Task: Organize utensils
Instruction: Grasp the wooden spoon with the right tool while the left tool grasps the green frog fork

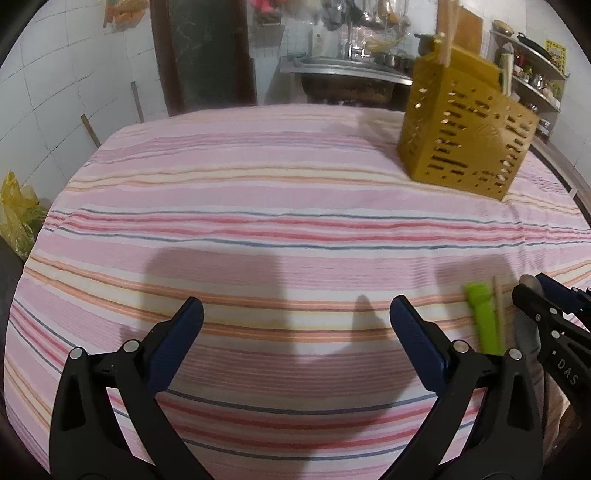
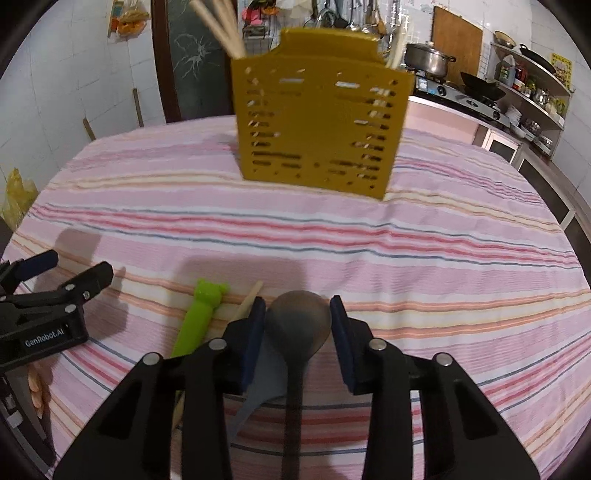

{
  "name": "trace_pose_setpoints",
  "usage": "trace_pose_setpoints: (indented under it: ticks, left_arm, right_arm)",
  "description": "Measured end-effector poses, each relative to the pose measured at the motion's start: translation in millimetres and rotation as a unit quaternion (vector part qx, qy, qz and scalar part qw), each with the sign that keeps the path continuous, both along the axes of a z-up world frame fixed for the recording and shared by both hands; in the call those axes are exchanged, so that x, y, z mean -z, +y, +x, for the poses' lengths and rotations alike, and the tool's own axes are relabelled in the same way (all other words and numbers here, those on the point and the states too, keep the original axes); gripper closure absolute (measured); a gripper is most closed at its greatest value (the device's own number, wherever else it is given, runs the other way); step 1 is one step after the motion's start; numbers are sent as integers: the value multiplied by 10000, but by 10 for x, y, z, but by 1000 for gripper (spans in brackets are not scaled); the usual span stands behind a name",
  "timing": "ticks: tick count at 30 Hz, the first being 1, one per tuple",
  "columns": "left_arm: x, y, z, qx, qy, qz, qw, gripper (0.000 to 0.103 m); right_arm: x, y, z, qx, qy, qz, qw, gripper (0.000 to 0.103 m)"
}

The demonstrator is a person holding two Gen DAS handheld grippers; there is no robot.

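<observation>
Right gripper [image 2: 297, 314], nearest the lens: its jaws bracket one dark spoon [image 2: 298, 325], the bowl lying between the pads with a sliver of gap either side — not clamped. Beside it on the striped counter [image 2: 443, 258] lie one green handle [image 2: 197, 321], one wooden stick [image 2: 249, 301] and one grey utensil [image 2: 258, 384]. One yellow perforated holder [image 2: 317, 125] stands upright farther back, wooden sticks [image 2: 221, 26] rising from it. Left gripper [image 1: 295, 332] hangs over bare cloth — jaws wide apart, holding nothing.
</observation>
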State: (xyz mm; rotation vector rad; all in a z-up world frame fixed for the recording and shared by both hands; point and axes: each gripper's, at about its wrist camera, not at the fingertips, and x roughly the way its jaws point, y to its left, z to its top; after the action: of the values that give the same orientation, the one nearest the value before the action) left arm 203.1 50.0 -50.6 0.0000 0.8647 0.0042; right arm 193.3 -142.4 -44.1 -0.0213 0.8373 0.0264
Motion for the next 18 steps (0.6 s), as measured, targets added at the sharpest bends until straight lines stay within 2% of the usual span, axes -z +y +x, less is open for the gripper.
trace_pose_setpoints:
  ticks: [8,14,16,18]
  left_arm:
    - [-109,-378,-59,434,-75,-118,9990,6]
    - [-10,-686,-51,657,217,-313,9971,16]
    - [20,-796,-76,774,256,-231,9964,25]
    - [43,-874,-96,854,297,-155,9958,29]
  right_arm:
    - [-18,-528,-32,402,40,59,9992,67]
    - [28,-816,-73,599,58,75,9982,67]
    - [44,-858,-69,626,53,76,9980,67]
    - [55,-901,-63,637,50,92,9979,67]
